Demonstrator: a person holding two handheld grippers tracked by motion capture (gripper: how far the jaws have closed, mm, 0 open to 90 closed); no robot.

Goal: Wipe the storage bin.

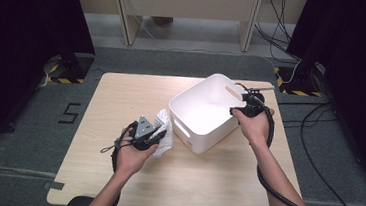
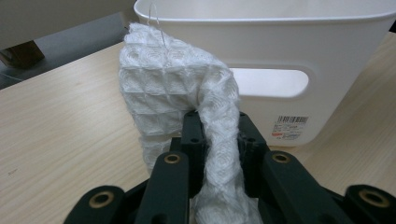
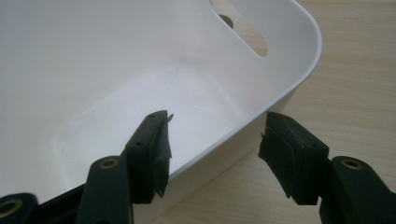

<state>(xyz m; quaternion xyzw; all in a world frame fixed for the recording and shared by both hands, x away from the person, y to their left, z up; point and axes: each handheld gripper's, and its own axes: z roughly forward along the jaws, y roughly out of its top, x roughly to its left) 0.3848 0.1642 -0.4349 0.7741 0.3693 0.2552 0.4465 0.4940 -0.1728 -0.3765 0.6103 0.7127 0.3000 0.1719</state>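
Left tool (image 2: 217, 140) pinches cloth (image 2: 177, 88) — lower end hidden; right tool (image 3: 215, 158) spread astride bin (image 3: 280, 93) rim.

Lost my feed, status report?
Left gripper shut on cloth. Right gripper open, astride bin wall. Bin empty, path clear.

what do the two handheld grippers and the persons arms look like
Both are black. The left gripper carries a grey three-cornered plate on top; the right gripper has none visible. A thick black cable trails along the right forearm, a thinner one loops by the left wrist. Up close, the fingers are angular black bars with brass-coloured rivets. Forearms are bare, no sleeves showing.
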